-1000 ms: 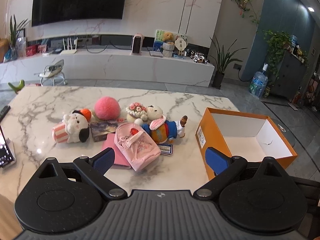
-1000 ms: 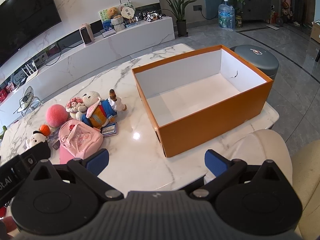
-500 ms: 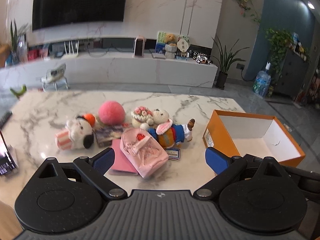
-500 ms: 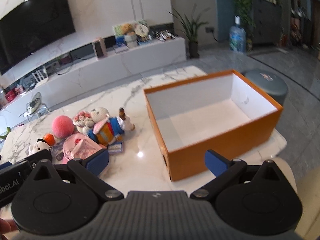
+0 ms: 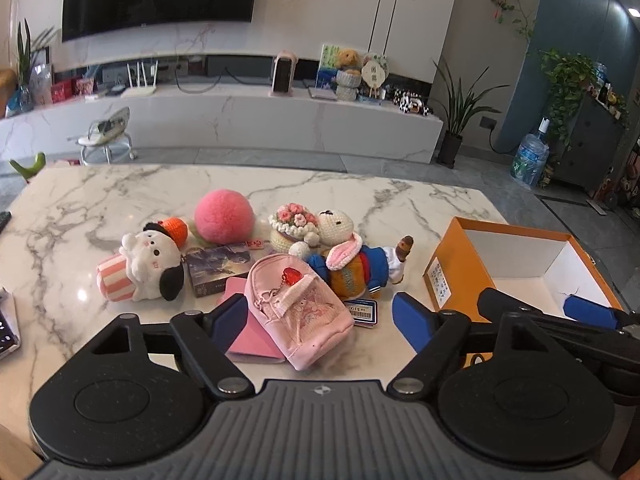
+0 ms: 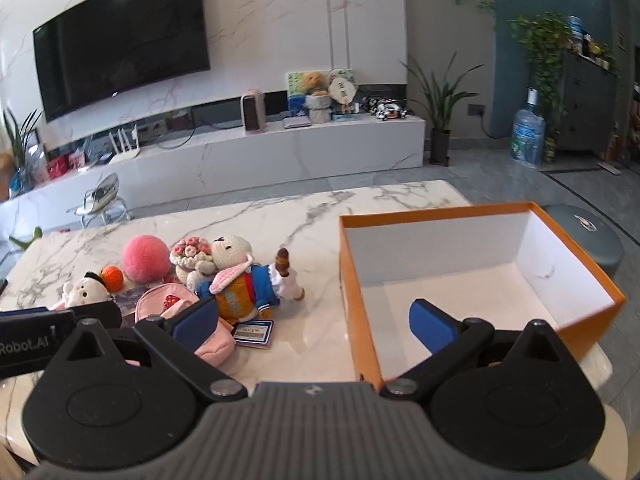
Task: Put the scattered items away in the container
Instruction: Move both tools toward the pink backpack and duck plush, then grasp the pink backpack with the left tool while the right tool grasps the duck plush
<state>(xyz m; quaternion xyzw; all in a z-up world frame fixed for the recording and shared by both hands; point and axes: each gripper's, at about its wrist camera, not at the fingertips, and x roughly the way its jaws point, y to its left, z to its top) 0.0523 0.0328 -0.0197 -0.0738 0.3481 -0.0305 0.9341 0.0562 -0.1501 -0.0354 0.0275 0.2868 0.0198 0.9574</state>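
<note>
An empty orange box [image 5: 460, 256] [image 6: 360, 320] stands at the table's right end. Left of it lie a pink mini backpack [image 5: 300, 312] [image 6: 160, 300], a crocheted rabbit doll [image 5: 352, 264] [image 6: 240, 284], a pink pompom [image 5: 224, 216] [image 6: 146, 258], a white plush dog [image 5: 148, 268] [image 6: 84, 292], a flower basket [image 5: 290, 224], a card box [image 5: 218, 266], a pink wallet [image 5: 250, 340] and a small card [image 5: 362, 312] [image 6: 254, 332]. My left gripper [image 5: 320, 320] is open, just before the backpack. My right gripper [image 6: 314, 322] is open, astride the box's left wall.
The marble table [image 5: 120, 196] has a phone at its left edge [image 5: 6, 328]. A grey stool [image 6: 588, 240] stands beyond the box. A TV console [image 5: 240, 120] and plants are across the room.
Both grippers have moved forward and lower toward the table. The right gripper swung left, so one finger now sits over the box. Nothing on the table has moved.
</note>
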